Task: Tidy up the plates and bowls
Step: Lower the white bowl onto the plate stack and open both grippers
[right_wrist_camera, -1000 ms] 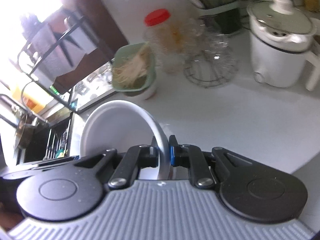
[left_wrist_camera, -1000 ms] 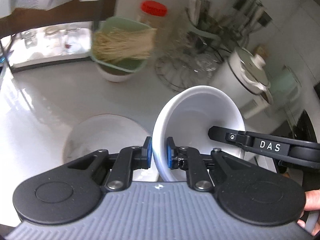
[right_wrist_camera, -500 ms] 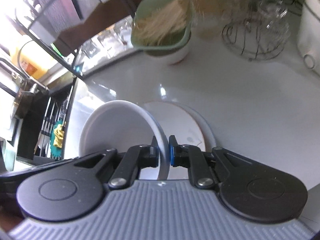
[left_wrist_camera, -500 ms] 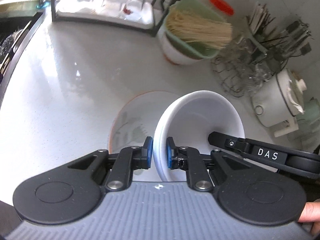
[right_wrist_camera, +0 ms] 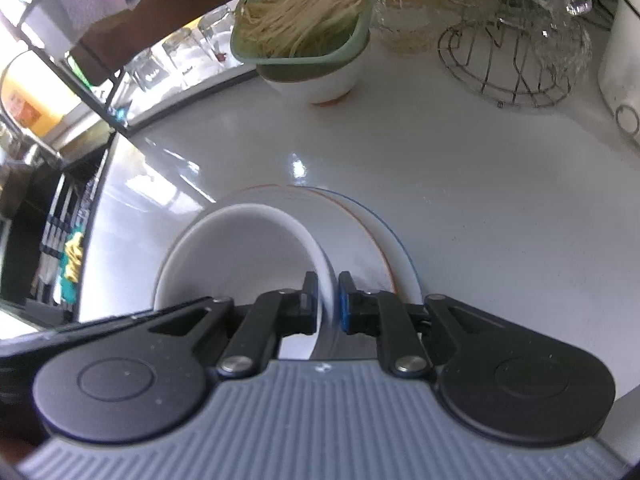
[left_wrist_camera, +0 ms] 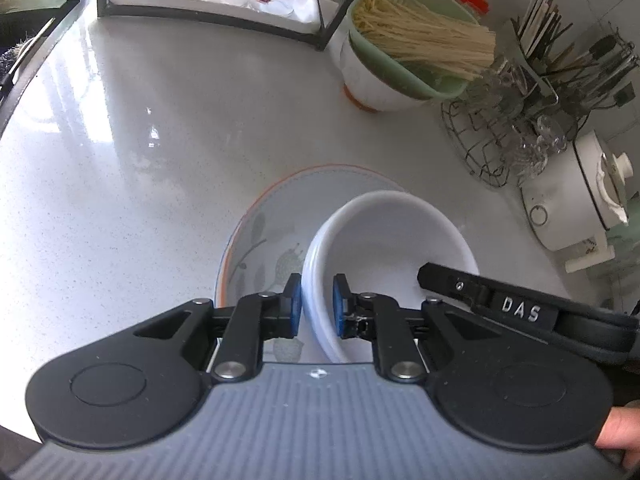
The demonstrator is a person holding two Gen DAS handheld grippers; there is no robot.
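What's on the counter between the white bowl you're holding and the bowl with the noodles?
Just the rim of the orange-edged plate under the held white bowl, then bare shiny white countertop up to the noodle-topped white bowl. Both wrist views show this.

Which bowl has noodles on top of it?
The far bowl with the orange foot, beside the glass rack: a green tray of dry noodles sits on it. The plain white bowl clamped by both grippers is empty.
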